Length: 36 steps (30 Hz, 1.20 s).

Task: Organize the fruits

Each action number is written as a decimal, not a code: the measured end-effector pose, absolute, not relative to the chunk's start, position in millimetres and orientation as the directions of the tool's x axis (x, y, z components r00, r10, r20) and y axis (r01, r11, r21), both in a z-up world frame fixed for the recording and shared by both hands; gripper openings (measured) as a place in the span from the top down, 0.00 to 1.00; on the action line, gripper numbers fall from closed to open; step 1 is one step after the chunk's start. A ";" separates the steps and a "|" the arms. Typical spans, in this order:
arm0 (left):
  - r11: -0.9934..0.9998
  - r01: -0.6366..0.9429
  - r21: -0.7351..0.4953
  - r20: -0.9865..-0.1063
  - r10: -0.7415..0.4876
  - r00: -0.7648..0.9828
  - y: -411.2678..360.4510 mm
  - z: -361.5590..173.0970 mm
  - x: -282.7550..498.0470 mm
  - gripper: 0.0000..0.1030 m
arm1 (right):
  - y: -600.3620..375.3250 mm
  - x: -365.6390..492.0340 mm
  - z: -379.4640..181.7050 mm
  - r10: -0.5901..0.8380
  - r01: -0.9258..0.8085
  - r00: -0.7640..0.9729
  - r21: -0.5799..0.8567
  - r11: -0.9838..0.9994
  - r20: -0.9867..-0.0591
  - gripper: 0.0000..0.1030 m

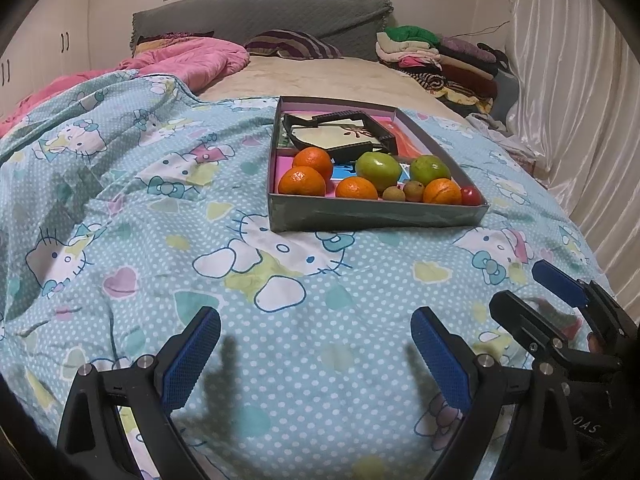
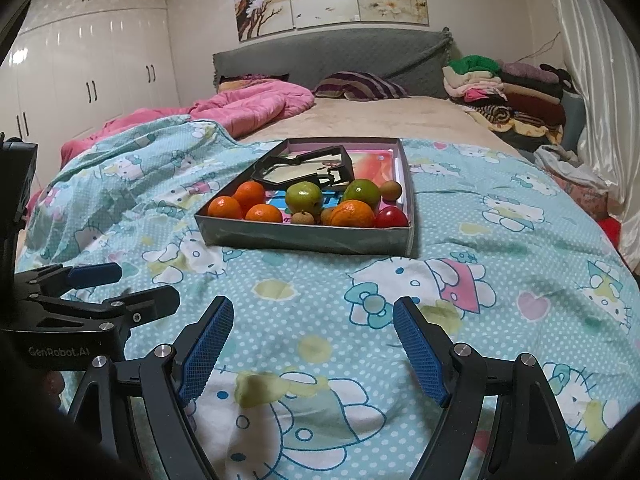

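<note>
Both tongs hover low over the patterned bedspread, spread wide and holding nothing: left tongs, right tongs. The fruits lie straight ahead, well apart from both, in the near end of a shallow grey box on the bed. The box's long axis runs away from the tongs. The red tomato and nearest orange sit toward the right tongs; two oranges lie leftward.
</note>
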<state>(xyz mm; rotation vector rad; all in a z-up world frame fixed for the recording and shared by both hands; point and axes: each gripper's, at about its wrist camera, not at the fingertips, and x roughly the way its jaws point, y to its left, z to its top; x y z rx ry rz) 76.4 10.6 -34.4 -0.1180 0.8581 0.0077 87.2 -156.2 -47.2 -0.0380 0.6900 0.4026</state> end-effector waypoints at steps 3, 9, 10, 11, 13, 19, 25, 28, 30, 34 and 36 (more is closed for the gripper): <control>0.993 -0.060 -0.101 -0.753 -0.037 0.657 11.4 -33.1 75.6 0.06 | -156.8 86.8 -47.3 0.351 -0.373 0.696 0.102 0.922 -0.626 0.19; 0.993 -0.068 -0.095 -0.754 -0.027 0.657 12.7 -31.4 74.8 0.06 | -157.8 86.2 -47.2 0.354 -0.372 0.698 0.107 0.922 -0.622 0.19; 0.993 -0.069 -0.095 -0.754 -0.027 0.656 12.7 -31.4 74.8 0.06 | -158.3 86.4 -47.0 0.355 -0.372 0.699 0.109 0.922 -0.621 0.19; 0.993 -0.070 -0.096 -0.755 -0.027 0.656 13.0 -31.2 74.7 0.06 | -158.4 86.7 -47.1 0.356 -0.372 0.698 0.110 0.922 -0.621 0.19; 0.993 -0.069 -0.096 -0.755 -0.027 0.656 13.0 -31.1 74.8 0.06 | -158.5 86.7 -47.1 0.356 -0.372 0.698 0.110 0.922 -0.621 0.19; 0.993 -0.068 -0.093 -0.754 -0.025 0.657 13.1 -30.8 74.7 0.06 | -159.7 86.6 -47.1 0.354 -0.370 0.701 0.109 0.923 -0.619 0.19; 0.993 -0.066 -0.093 -0.754 -0.027 0.657 12.8 -30.4 74.4 0.06 | -160.1 88.0 -48.8 0.354 -0.368 0.695 0.113 0.923 -0.626 0.19; 0.993 -0.066 -0.094 -0.755 -0.028 0.655 12.2 -30.9 74.6 0.06 | -160.4 88.3 -49.0 0.354 -0.368 0.695 0.113 0.923 -0.626 0.19; 0.993 -0.067 -0.092 -0.756 -0.026 0.654 11.7 -31.6 74.8 0.06 | -160.2 88.3 -49.3 0.353 -0.367 0.695 0.113 0.923 -0.627 0.19; 0.994 -0.066 -0.091 -0.758 -0.026 0.652 10.7 -32.3 75.0 0.06 | -160.5 89.0 -49.4 0.351 -0.366 0.696 0.111 0.924 -0.627 0.19; 0.994 -0.065 -0.090 -0.758 -0.026 0.651 9.9 -32.7 74.5 0.06 | -160.5 89.4 -49.9 0.350 -0.365 0.696 0.111 0.924 -0.627 0.19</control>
